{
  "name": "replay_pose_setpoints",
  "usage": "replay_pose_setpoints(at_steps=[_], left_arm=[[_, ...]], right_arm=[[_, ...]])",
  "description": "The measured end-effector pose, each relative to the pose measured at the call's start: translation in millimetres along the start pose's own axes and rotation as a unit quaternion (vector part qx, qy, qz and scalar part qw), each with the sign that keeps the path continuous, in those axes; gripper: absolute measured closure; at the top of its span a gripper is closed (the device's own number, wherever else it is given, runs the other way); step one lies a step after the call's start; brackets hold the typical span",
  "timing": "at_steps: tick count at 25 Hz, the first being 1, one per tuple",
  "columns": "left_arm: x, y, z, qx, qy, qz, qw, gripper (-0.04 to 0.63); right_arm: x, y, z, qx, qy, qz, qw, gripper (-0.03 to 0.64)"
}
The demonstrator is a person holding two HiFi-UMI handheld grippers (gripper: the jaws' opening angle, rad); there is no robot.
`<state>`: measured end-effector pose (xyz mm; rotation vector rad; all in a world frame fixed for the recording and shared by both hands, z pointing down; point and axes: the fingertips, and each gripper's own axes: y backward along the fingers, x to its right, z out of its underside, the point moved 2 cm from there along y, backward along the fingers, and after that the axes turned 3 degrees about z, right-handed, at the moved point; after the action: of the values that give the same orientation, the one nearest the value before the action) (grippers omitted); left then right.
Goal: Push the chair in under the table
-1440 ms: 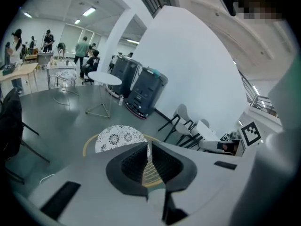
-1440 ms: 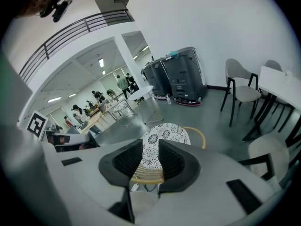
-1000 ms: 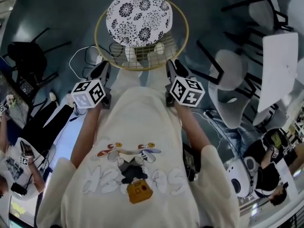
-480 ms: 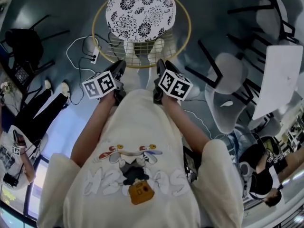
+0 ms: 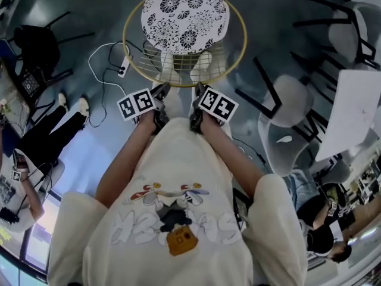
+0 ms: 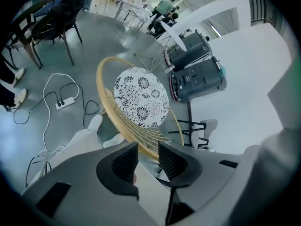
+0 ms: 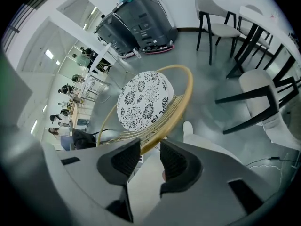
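Head view: round wicker chair (image 5: 185, 22) with floral cushion at 12 o'clock, on open floor, no table over it. White table (image 5: 352, 115) at 3 o'clock, well apart from it; grey chair (image 5: 284, 103) beside table. Left gripper (image 5: 159, 95) and right gripper (image 5: 198, 94) close to person's body, at chair's 6 o'clock side, near rim, no contact seen. Left jaws just been opening, nothing between. Right jaws spread, empty. Judgement: wicker chair not under table, no grip on it; push looks still undone.
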<state>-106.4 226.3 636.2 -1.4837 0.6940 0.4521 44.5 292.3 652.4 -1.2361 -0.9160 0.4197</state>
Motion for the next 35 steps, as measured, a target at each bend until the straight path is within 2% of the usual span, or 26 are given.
replay_pose_setpoints(at_steps=[4, 7, 11, 13, 16, 19, 22, 30, 35], left_arm=[[-8.5, -3.0, -2.1, 0.016, 0.009, -0.018, 0.9997, 0.479], [-8.4, -2.9, -1.7, 0.029, 0.020, -0.007, 0.9994, 0.479], [-6.2, -3.7, -0.8, 0.029, 0.001, -0.022, 0.9993, 0.477], [-5.6, -4.4, 1.7, 0.026, 0.002, -0.031, 0.9992, 0.477], [-11.8, -4.7, 9.2, 0.016, 0.017, -0.043, 0.9988, 0.462], [-21.4, -12.3, 1.2, 0.027, 0.044, -0.037, 0.9980, 0.443], [-27.2, -23.3, -7.5, 0.039, 0.061, -0.043, 0.9964, 0.440], [-27.1, -25.2, -5.9, 0.048, 0.053, -0.065, 0.9953, 0.441], [-20.6, -30.1, -10.8, 0.059, 0.053, -0.058, 0.9951, 0.440]], right_arm=[[-0.6, -5.4, 1.6, -0.003, -0.007, -0.001, 1.000, 0.495], [1.8, -4.0, 2.2, -0.006, -0.021, -0.006, 1.000, 0.495], [1.6, -6.8, 3.1, -0.010, -0.041, -0.012, 0.999, 0.495], [1.0, -7.8, 2.2, -0.012, -0.046, -0.013, 0.999, 0.495], [0.2, -10.0, 2.7, -0.017, -0.069, -0.032, 0.997, 0.495], [-0.2, -17.8, -0.2, -0.021, -0.114, -0.049, 0.992, 0.495], [1.7, -24.6, -1.5, -0.027, -0.149, -0.044, 0.987, 0.495], [2.1, -22.2, -2.6, -0.022, -0.096, -0.022, 0.995, 0.489], [-0.6, -23.1, -15.0, -0.014, -0.066, -0.018, 0.998, 0.486]])
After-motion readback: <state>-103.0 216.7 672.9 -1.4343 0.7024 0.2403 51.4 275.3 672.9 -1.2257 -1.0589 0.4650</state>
